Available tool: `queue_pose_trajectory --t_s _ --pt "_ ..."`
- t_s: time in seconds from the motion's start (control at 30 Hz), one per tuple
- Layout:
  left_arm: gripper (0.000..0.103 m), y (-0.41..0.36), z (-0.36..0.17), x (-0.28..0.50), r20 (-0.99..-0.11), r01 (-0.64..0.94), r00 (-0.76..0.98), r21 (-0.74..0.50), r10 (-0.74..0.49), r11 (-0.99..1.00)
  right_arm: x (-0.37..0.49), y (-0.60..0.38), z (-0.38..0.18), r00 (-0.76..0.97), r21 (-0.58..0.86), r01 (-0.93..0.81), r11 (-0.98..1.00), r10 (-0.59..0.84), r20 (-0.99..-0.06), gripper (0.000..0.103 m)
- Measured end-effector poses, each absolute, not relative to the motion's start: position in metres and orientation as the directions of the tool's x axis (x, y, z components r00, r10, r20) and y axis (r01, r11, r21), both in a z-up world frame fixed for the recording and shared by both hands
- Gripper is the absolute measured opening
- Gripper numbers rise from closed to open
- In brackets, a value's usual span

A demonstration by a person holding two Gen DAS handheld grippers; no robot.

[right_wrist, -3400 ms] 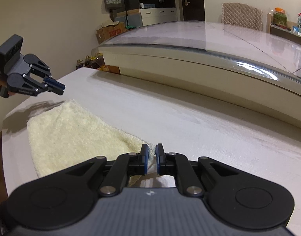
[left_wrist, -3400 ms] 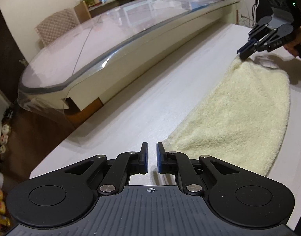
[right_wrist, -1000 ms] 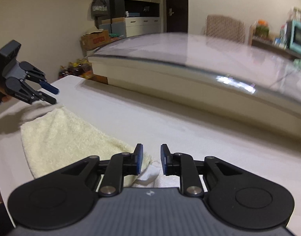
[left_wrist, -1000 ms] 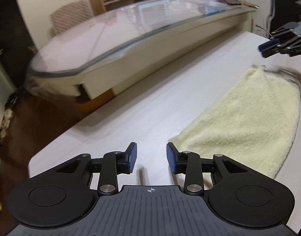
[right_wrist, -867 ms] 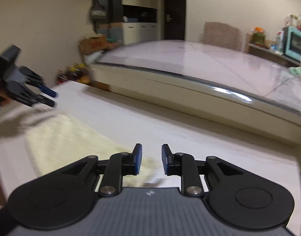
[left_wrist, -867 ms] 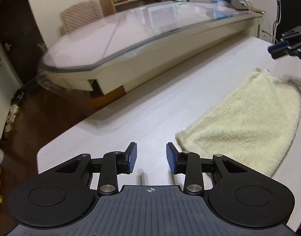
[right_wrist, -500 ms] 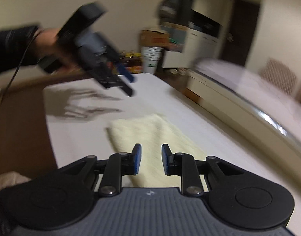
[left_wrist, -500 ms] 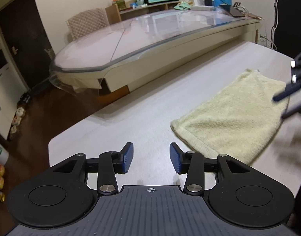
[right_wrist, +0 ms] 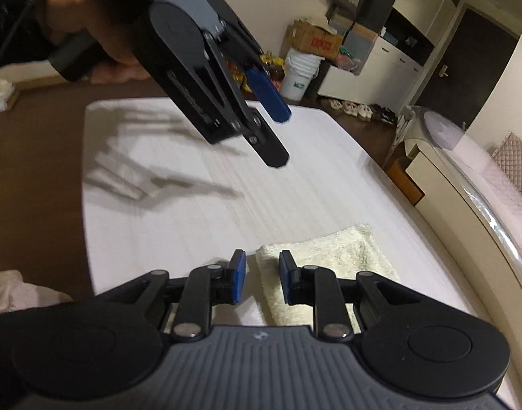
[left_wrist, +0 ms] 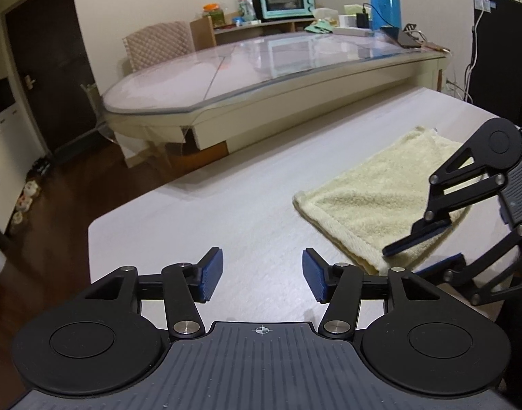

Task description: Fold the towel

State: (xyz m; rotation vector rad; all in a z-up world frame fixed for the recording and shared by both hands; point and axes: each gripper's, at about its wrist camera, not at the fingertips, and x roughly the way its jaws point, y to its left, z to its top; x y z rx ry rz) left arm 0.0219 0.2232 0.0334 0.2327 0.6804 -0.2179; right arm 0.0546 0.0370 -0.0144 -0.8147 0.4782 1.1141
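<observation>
Towel (left_wrist: 380,194) lies flat on the white worktop (left_wrist: 226,205), already folded to a smaller rectangle, pale yellow terry. Everything below is placed relative to the towel.

My left tongs (left_wrist: 262,275) sit off the towel's near short end, over bare worktop just beside its near corner. Jaws spread wide and they have just been opening further; nothing between the pads, nothing touched. Released.

My right tongs (right_wrist: 259,282) hover over the towel's near edge. In the right wrist view the towel (right_wrist: 329,266) corner shows in the gap and under the right-side pad. Jaws stand a little apart, a narrow gap, and I see no cloth pinched in it, so I read them as released, not grasping. From the left wrist view the right tongs (left_wrist: 421,249) come in from the towel's far-right side, blue pads low over the hem, whether touching I cannot tell.

Long axis of the towel runs away from my left tongs, toward the glass-topped table (left_wrist: 261,68) side. The short hemmed end faces me.

Judgement: the right tongs are nearer, right at the towel's edge; the left is beside the towel, not over it. A next fold would likely need both tongs on the near short end's two corners, carried along the long axis. The left one must shift toward the towel first.
</observation>
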Motion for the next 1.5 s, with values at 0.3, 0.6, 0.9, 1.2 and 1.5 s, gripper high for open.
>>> queue_pose_trajectory --t_s 0.3,0.6,0.9,1.2,1.5 --pt "0.06 0.224 0.033 0.019 -0.63 0.285 0.764 0.133 -0.141 0.949 0.05 0.046 -0.021 0.426 -0.409 -0.898 0.165 0.566 -0.706 0.011" --pt "0.06 0.195 0.029 -0.004 -0.625 0.52 0.74 0.298 -0.248 0.8 0.052 -0.001 0.01 0.263 -0.201 -0.965 0.171 0.686 -0.678 0.008" --pt "0.06 0.144 0.008 -0.025 -0.636 0.692 0.7 0.49 -0.324 0.531 0.09 -0.062 0.059 0.061 0.141 -0.972 0.189 0.779 -0.624 0.008" --pt "0.011 0.122 -0.003 -0.023 -0.692 0.776 0.624 0.497 -0.363 0.388 0.101 -0.096 0.062 0.024 0.252 -0.944 0.214 0.804 -0.594 0.008" --pt "0.01 0.106 0.023 -0.048 -0.791 0.85 0.527 0.485 -0.311 0.207 0.075 -0.117 0.048 -0.018 0.301 -0.938 0.175 0.839 -0.544 0.008"
